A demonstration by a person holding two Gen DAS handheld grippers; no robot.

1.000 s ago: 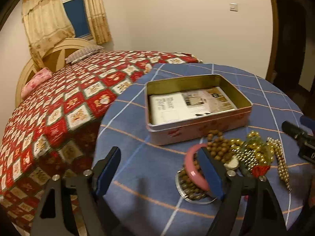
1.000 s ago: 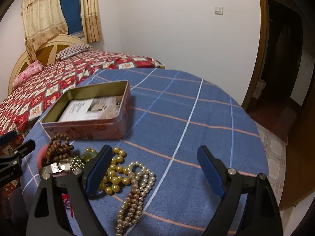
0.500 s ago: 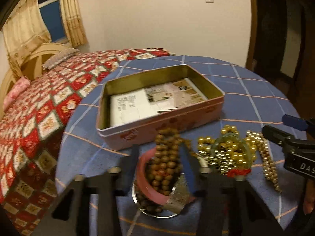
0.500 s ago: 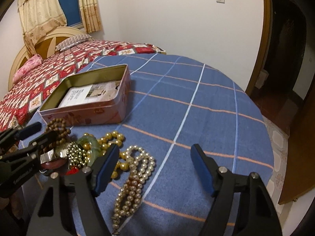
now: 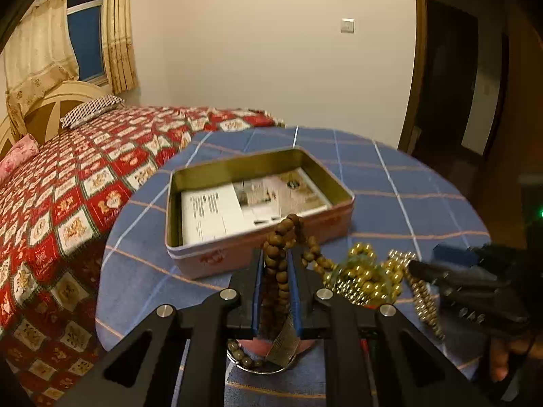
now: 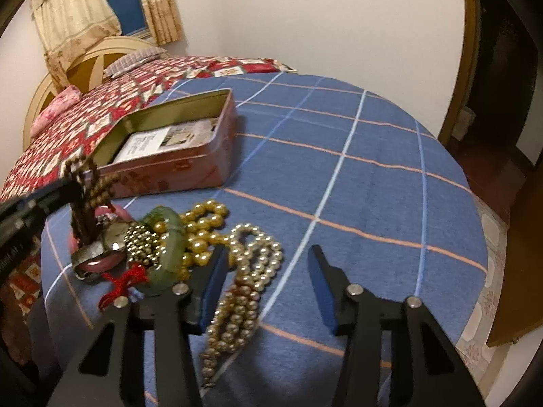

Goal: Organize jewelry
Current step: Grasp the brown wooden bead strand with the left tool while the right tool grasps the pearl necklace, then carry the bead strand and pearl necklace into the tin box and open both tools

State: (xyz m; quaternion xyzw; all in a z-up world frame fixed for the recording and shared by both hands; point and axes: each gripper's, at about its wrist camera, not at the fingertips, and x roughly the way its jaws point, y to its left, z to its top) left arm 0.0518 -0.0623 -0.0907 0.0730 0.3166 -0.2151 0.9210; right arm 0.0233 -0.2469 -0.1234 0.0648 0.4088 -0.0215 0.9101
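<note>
My left gripper (image 5: 276, 254) is shut on a brown wooden bead string (image 5: 283, 237), lifted a little above the jewelry pile, just in front of the open pink tin (image 5: 203, 257). The string also shows in the right wrist view (image 6: 85, 190), held by the left gripper (image 6: 73, 183). The pile holds a pink bangle (image 6: 101, 264), a green bangle (image 6: 169, 237), gold beads (image 6: 203, 224) and a pearl necklace (image 6: 251, 271). My right gripper (image 6: 268, 271) is open and empty, over the pearl necklace. It appears at the right in the left wrist view (image 5: 424, 261).
The round table (image 6: 373, 186) has a blue checked cloth. The tin (image 6: 176, 169) holds a printed paper (image 5: 244, 207). A bed with a red patterned quilt (image 5: 85, 176) stands to the left. A dark doorway (image 5: 475, 84) is at the right.
My left gripper closed on the brown bead string and lifted it from the pile. My right gripper moved forward over the pearl necklace and stays open.
</note>
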